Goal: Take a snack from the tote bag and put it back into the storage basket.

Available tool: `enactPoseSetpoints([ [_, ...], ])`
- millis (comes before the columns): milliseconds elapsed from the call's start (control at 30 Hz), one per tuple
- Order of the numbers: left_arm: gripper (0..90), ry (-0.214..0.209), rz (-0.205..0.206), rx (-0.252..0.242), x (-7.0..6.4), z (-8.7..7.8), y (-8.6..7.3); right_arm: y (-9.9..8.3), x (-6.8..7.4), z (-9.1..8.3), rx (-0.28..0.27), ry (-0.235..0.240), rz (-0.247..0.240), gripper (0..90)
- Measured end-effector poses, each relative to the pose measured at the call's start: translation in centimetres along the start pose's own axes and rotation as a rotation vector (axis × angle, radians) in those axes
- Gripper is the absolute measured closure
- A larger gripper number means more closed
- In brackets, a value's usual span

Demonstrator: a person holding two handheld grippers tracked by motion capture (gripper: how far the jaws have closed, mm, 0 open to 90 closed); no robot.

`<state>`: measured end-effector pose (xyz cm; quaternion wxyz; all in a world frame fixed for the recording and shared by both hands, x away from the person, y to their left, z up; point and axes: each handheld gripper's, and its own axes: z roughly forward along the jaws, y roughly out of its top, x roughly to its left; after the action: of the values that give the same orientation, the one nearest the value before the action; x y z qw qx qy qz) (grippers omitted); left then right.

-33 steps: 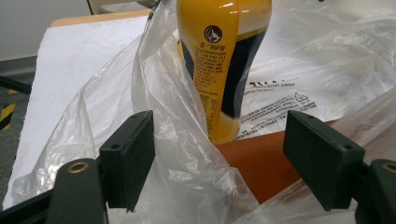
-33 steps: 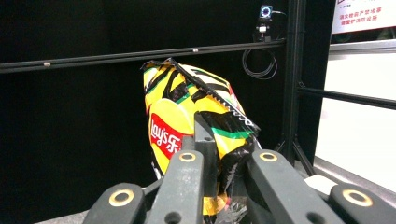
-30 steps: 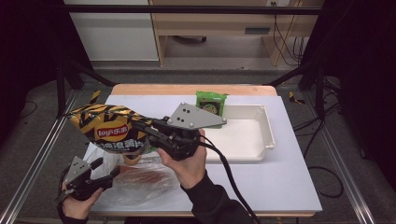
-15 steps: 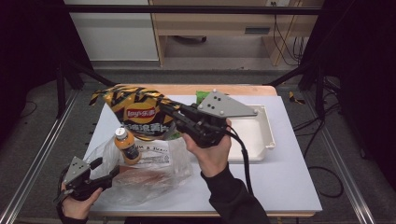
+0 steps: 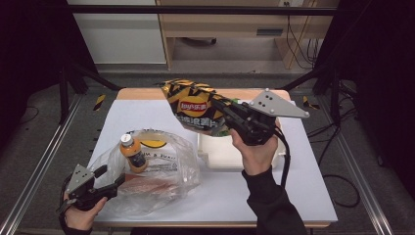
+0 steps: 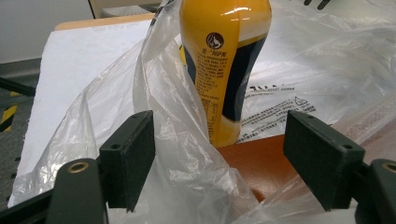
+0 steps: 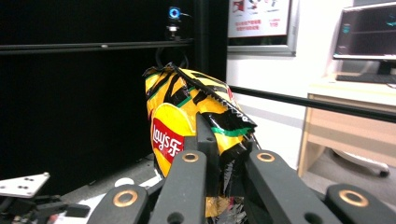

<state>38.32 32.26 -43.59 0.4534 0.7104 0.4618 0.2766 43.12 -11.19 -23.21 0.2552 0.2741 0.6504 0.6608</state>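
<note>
A yellow-and-black Lay's chips bag hangs in the air over the white tray, its bottom edge pinched in my shut right gripper. In the right gripper view the chips bag stands upright above that gripper. An orange juice bottle stands inside a clear plastic bag at the front left. My left gripper is open at the bag's left edge. In the left gripper view a fold of the plastic bag lies between the jaws of the left gripper, with the bottle just beyond.
A flat reddish-brown pack lies inside the plastic bag under the bottle. A white mat covers the table, with bare room at the front right. Metal frame rails run along both sides.
My right gripper has carried the chips bag from above the plastic bag rightward to over the tray, uncovering the bottle. The left gripper has stayed in place, open.
</note>
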Motion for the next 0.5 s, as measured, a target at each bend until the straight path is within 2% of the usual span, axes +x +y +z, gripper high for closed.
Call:
enactPoseSetpoints([
  [100,24.7,0.001,-0.001,0.0,0.1,0.0,0.0,-0.7,-1.6,-0.9,0.015,-0.041,0.012,88.1],
  [133,24.7,0.001,-0.001,0.001,0.1,0.0,0.0,-0.7,-1.6,-0.9,0.015,-0.041,0.012,88.1],
  [233,24.7,0.003,0.0,-0.004,0.0,-0.1,0.0,-1.7,-3.0,-1.8,0.029,-0.078,0.028,88.0],
  [267,24.7,0.003,0.002,-0.005,0.0,-0.1,0.1,-1.7,-3.0,-1.8,0.029,-0.078,0.028,88.0],
  [500,24.7,0.005,0.0,-0.017,0.0,-0.3,0.2,-4.2,-5.8,-2.7,0.069,-0.144,0.072,88.0],
])
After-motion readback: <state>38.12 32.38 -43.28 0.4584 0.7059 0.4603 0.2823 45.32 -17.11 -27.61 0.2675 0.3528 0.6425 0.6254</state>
